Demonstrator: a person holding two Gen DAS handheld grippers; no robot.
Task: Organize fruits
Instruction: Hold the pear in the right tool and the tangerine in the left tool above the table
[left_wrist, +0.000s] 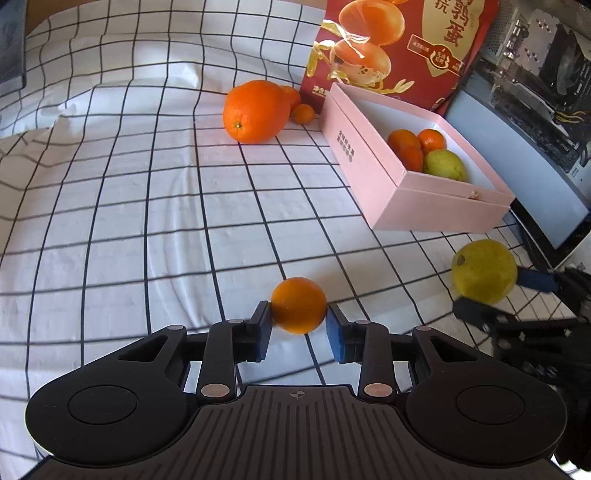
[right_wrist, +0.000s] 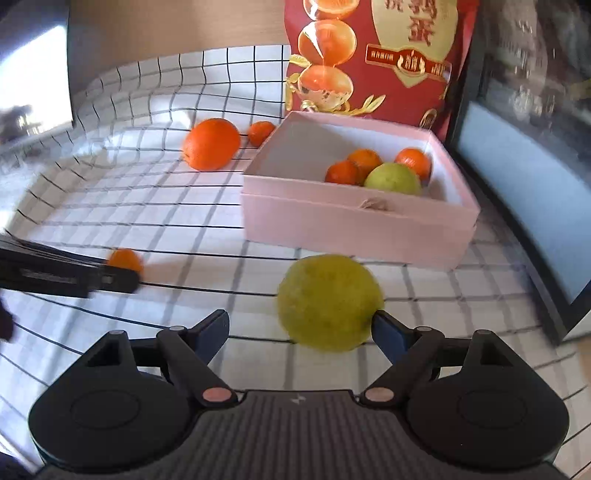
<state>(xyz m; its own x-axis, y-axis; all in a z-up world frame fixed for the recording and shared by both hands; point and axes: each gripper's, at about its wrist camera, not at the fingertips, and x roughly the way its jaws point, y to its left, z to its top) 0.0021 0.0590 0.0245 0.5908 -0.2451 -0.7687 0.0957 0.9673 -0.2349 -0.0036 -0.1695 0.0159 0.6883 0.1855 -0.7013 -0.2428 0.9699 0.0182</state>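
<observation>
My left gripper (left_wrist: 298, 325) is shut on a small orange (left_wrist: 298, 310), its pads on both sides, just above the checked cloth. My right gripper (right_wrist: 301, 328) is open around a yellow-green lemon (right_wrist: 328, 301); the right pad touches it, the left pad stands apart. The lemon also shows in the left wrist view (left_wrist: 484, 271). The pink box (right_wrist: 354, 229) lies beyond it and holds three small oranges (right_wrist: 364, 162) and a green-yellow fruit (right_wrist: 393, 179). A large orange (left_wrist: 255, 110) and a tiny orange (left_wrist: 303, 113) lie on the cloth left of the box.
A red printed bag (left_wrist: 399, 48) stands behind the box. A dark computer case with a glass side (right_wrist: 524, 192) runs along the right. The white checked cloth (left_wrist: 129, 203) is wrinkled at the left.
</observation>
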